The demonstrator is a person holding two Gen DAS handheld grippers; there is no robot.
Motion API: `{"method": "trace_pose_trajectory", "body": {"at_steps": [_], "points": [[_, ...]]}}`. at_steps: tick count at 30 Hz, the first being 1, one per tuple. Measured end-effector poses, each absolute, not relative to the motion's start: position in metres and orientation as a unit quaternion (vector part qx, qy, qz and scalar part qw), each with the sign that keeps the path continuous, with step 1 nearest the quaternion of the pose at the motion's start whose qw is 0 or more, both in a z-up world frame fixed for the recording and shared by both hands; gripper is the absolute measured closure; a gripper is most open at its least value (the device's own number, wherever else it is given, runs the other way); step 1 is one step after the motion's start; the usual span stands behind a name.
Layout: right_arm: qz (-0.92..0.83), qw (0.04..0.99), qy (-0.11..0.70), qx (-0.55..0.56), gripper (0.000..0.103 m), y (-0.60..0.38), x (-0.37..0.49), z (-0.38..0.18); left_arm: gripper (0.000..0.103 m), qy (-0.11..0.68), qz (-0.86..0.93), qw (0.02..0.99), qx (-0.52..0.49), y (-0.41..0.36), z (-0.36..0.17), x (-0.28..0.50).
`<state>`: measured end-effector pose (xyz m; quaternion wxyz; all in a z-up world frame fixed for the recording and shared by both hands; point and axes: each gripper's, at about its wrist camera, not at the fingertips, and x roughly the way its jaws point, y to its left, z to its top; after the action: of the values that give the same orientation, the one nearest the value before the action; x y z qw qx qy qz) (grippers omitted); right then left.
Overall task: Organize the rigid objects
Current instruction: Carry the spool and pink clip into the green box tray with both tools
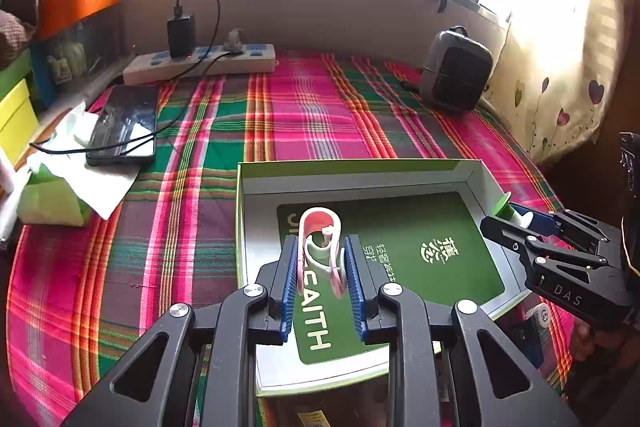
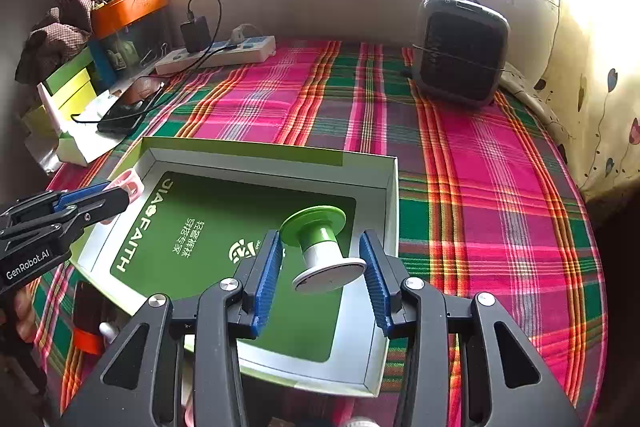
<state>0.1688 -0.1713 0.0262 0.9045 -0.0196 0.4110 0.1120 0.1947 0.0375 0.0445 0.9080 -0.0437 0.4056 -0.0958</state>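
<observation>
My left gripper (image 1: pixel 322 247) is shut on a pink and white plastic clip (image 1: pixel 320 227), held upright over the left part of a shallow white box with a green printed floor (image 1: pixel 360 169). My right gripper (image 2: pixel 321 239) is shut on a tilted spool (image 2: pixel 320 247) with a green top flange and a white bottom flange, over the box's (image 2: pixel 394 211) right part. In the left wrist view the right gripper (image 1: pixel 520 223) and the spool (image 1: pixel 506 207) show at the box's right wall. The right wrist view shows the left gripper (image 2: pixel 120 193) and the clip (image 2: pixel 130 183) at the box's left edge.
The box lies on a pink and green plaid cloth (image 1: pixel 304 115). A phone (image 1: pixel 124 125) on tissues, a power strip (image 1: pixel 200 61) with a charger, and a grey heater (image 1: pixel 456 71) stand toward the back. Coloured boxes (image 2: pixel 76 83) line the left side, a curtain (image 2: pixel 592 99) the right.
</observation>
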Motion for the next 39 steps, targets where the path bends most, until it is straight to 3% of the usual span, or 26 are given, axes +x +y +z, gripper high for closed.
{"method": "trace_pose_trajectory", "body": {"at_steps": [39], "points": [[0.109,0.897,0.427,-0.040,0.061,-0.157,0.194,0.005,0.080,0.434,-0.092,0.896,-0.035,0.034,0.022,0.219]]}}
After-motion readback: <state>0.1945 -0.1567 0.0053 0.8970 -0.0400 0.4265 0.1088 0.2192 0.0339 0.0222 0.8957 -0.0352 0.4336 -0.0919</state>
